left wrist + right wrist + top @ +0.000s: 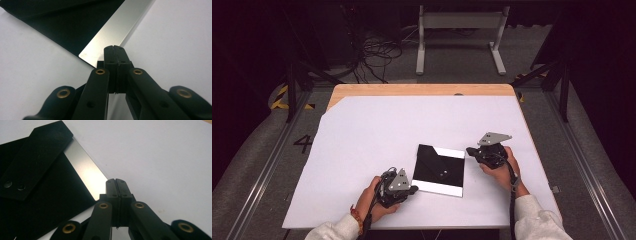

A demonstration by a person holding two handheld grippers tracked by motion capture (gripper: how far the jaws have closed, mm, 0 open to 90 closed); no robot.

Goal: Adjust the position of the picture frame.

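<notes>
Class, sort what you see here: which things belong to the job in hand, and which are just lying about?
In the job:
black folder with silver edges
left hand-held gripper, shut
right hand-held gripper, shut
white sheet as work surface

Lying about:
white metal stand
tangled cables on the floor

Both hands rest low, left gripper [410,189] and right gripper [470,150] each with fingers pressed together, empty.

1. In the left gripper view the black folder [62,27] runs off the top edge, and the left hand-held gripper [114,47] covers part of its silver strip [117,27].
2. In the right gripper view the folder runs off the left and bottom edges.
3. In the high view the desk [362,130] has its near edge partly hidden by the person's sleeves.
4. The two small dots on the folder's flap [35,157] are too small to identify.
</notes>
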